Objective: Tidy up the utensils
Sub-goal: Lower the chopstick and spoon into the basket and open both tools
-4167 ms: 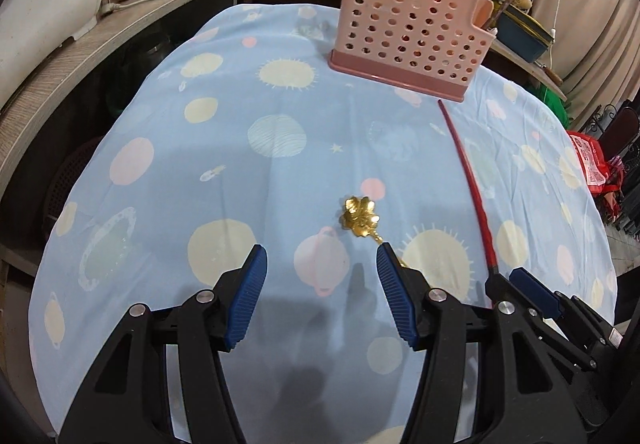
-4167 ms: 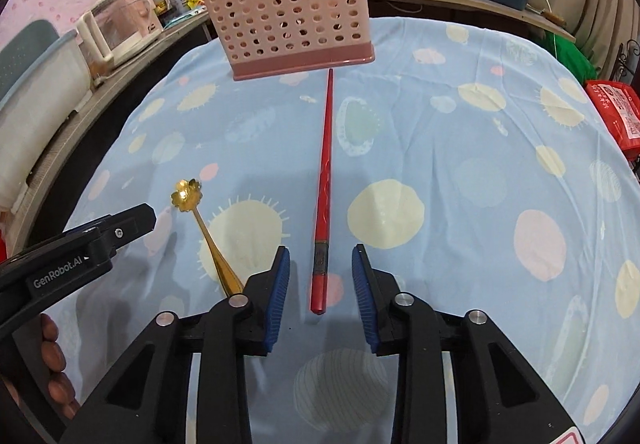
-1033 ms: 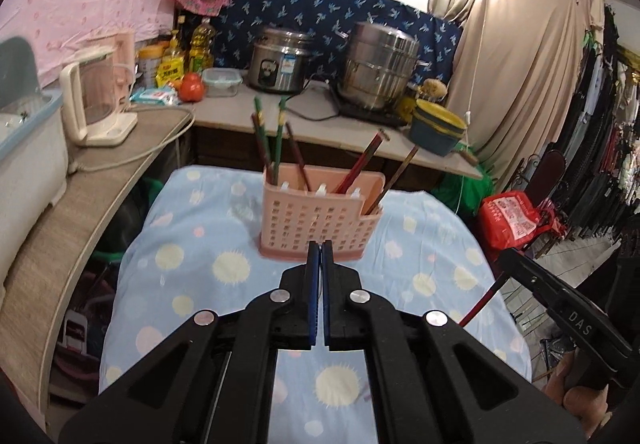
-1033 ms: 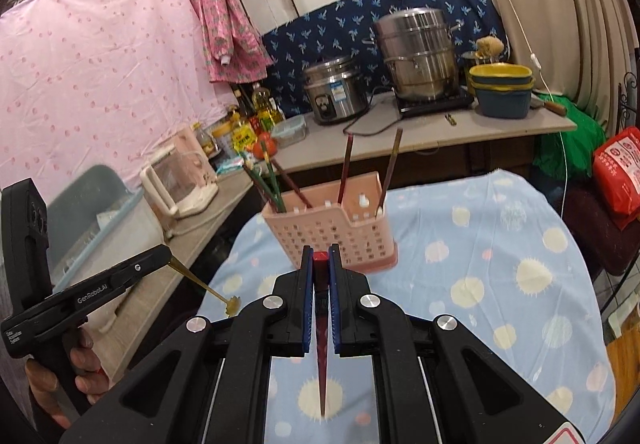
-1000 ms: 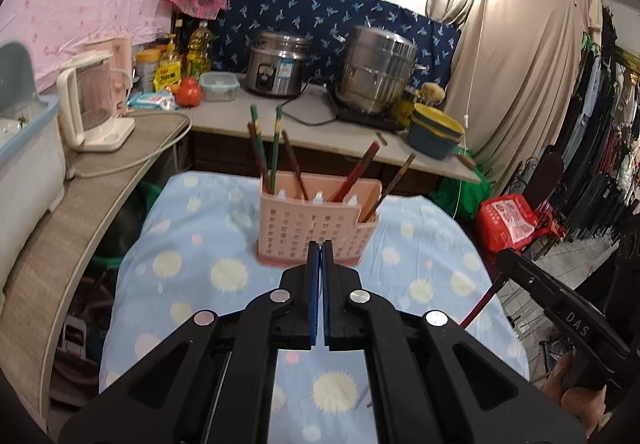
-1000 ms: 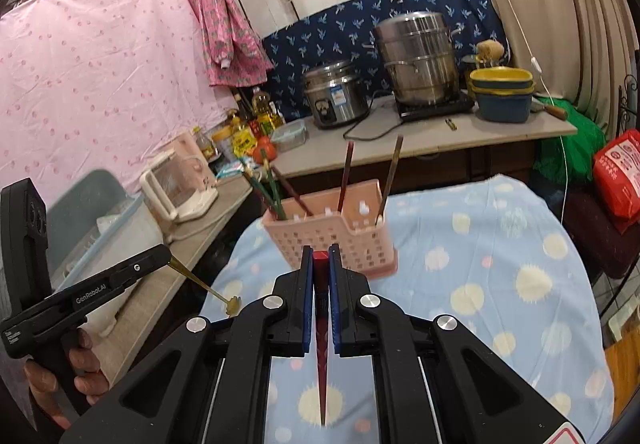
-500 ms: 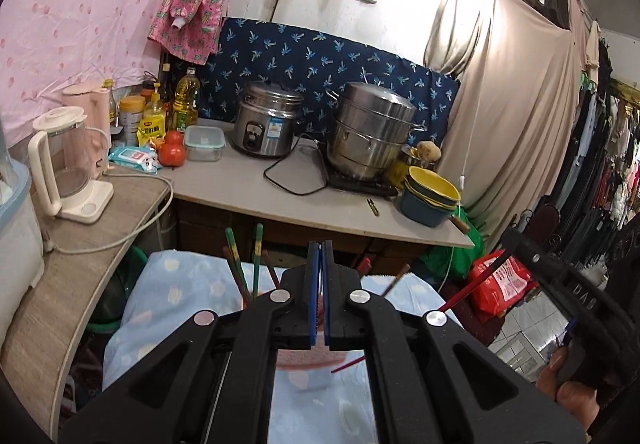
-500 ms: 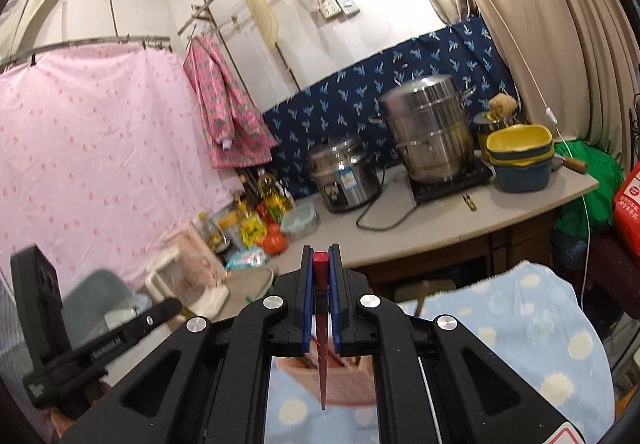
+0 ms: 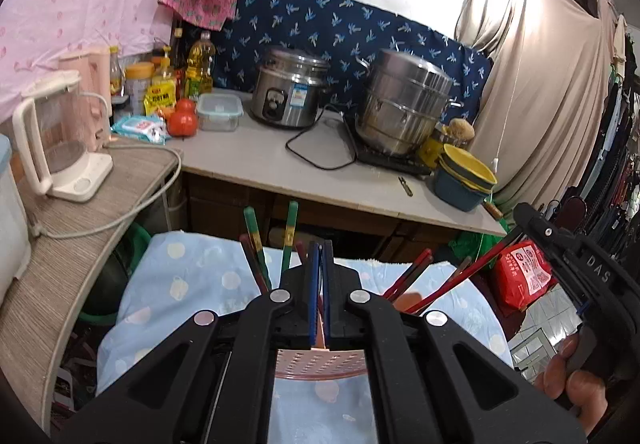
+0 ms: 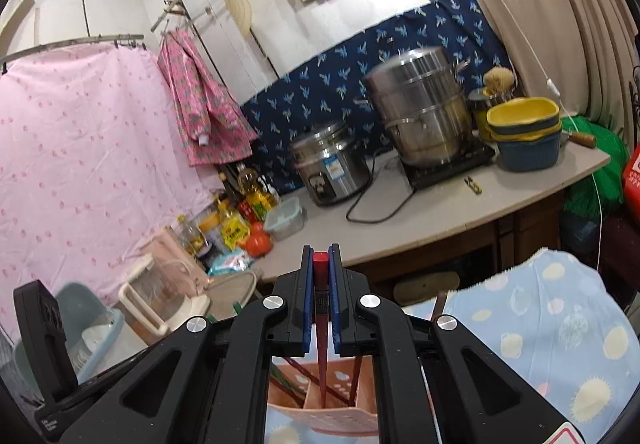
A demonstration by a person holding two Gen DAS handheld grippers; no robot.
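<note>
Right wrist view: right gripper pinches the red chopstick, tip now lowered into the pink basket, nearer than before. Left gripper stays pressed together above it.

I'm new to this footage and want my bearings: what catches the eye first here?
In the right wrist view, the right gripper is shut on a red chopstick pointing down into the pink basket just below. Behind, on the counter, stand a tall steel steamer pot and a rice cooker. The left gripper is shut above the same basket.
</note>
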